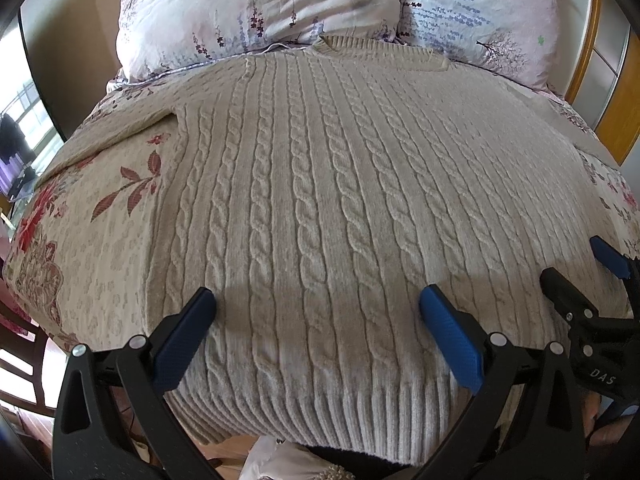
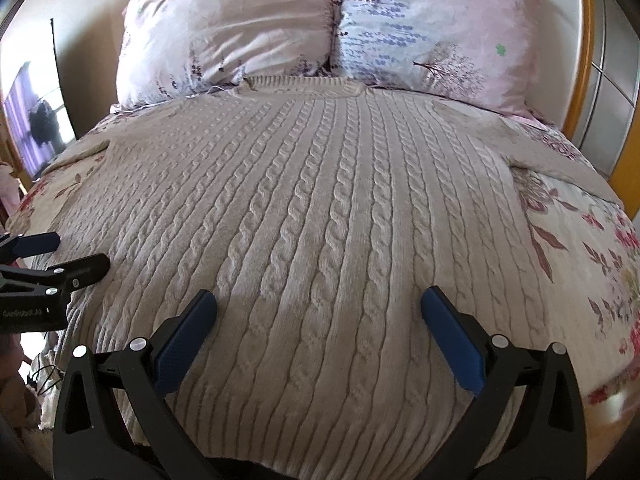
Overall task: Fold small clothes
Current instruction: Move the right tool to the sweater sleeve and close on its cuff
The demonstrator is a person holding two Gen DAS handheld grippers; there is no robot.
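Cream cable-knit sweater [image 1: 320, 200] lay flat on the floral bed [image 1: 100, 232], collar toward the pillows [image 1: 260, 4], spread ready for folding; left claw [image 1: 318, 320] and right claw [image 2: 319, 320] hovered wide open over its hem, gripping nothing.

So it's a bed [image 1: 92, 240] with a cream bedspread printed with red flowers and leaves. A beige cable-knit sweater [image 1: 320, 208] is spread flat on it, hem at the near edge, collar up against two pale pink-and-lavender floral pillows [image 2: 240, 36] at the head.
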